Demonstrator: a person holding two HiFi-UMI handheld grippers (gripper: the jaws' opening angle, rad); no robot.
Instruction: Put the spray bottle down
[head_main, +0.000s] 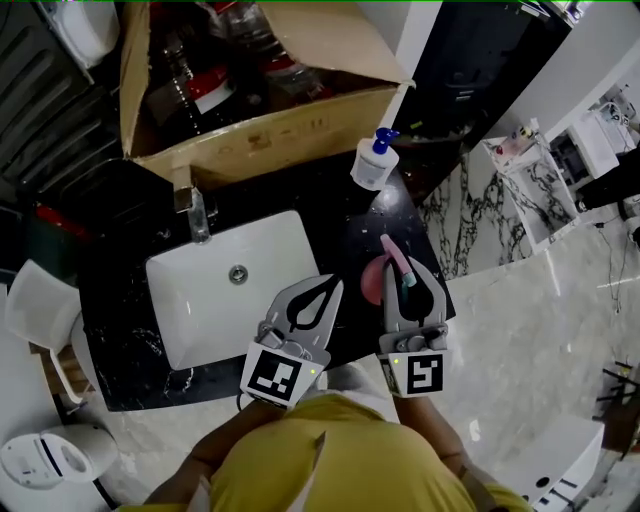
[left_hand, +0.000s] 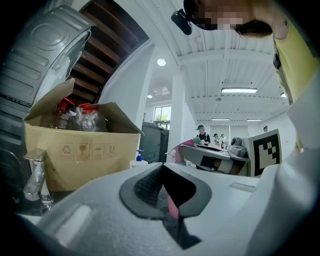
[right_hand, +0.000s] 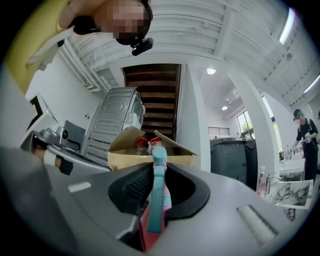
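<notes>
My right gripper (head_main: 405, 272) is shut on the spray bottle (head_main: 374, 283), which is pink with a teal trigger, and holds it over the right part of the black counter (head_main: 340, 220), beside the white sink (head_main: 200, 310). In the right gripper view the spray bottle (right_hand: 157, 200) stands upright between the dark pads, its teal trigger rising past my right gripper (right_hand: 159, 167). My left gripper (head_main: 333, 285) hovers over the sink's front right corner, its tips together with nothing between them. In the left gripper view my left gripper (left_hand: 162, 169) points at the cardboard box (left_hand: 85, 155).
A large open cardboard box (head_main: 260, 140) with bottles inside stands at the back of the counter. A white pump bottle (head_main: 375, 160) with a blue head sits right of it, and a chrome faucet (head_main: 197, 212) behind the basin. Marble floor (head_main: 540, 340) lies to the right.
</notes>
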